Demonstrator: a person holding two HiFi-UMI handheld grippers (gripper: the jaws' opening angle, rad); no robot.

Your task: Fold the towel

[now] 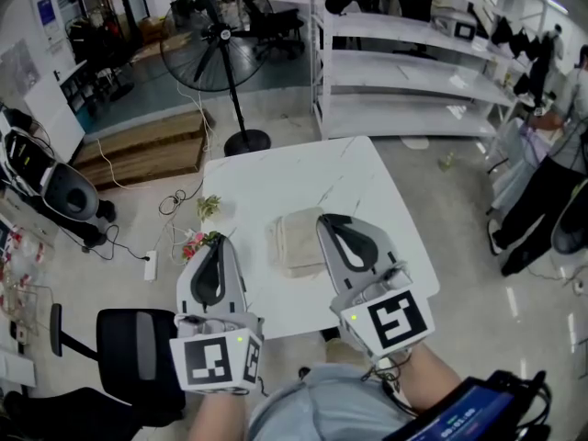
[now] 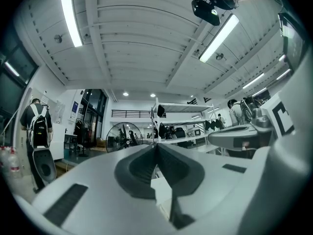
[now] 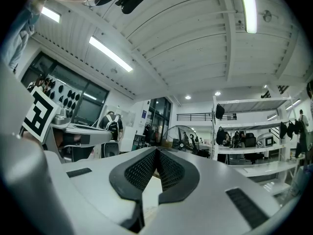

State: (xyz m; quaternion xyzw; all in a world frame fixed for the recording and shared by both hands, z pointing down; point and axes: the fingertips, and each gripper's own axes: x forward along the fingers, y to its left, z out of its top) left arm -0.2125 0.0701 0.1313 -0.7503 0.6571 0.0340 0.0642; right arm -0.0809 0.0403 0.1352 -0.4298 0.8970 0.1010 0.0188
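Observation:
A beige towel [image 1: 294,239] lies folded into a small stack on the white table [image 1: 276,177], near its front half. My right gripper [image 1: 323,218] hovers just right of the towel, jaws shut and empty. My left gripper [image 1: 217,240] is at the table's front left corner, apart from the towel, also shut with nothing in it. In the left gripper view the left gripper [image 2: 156,146] has its pads pressed together and points out at the room. The right gripper view shows the right gripper [image 3: 156,151] the same way. Neither gripper view shows the towel.
A standing fan [image 1: 220,37] is beyond the table's far left corner, with white shelves [image 1: 413,67] behind. A black chair [image 1: 138,347] stands at front left. Small flowers [image 1: 195,243] sit by the table's left edge. A person [image 1: 549,186] stands at right.

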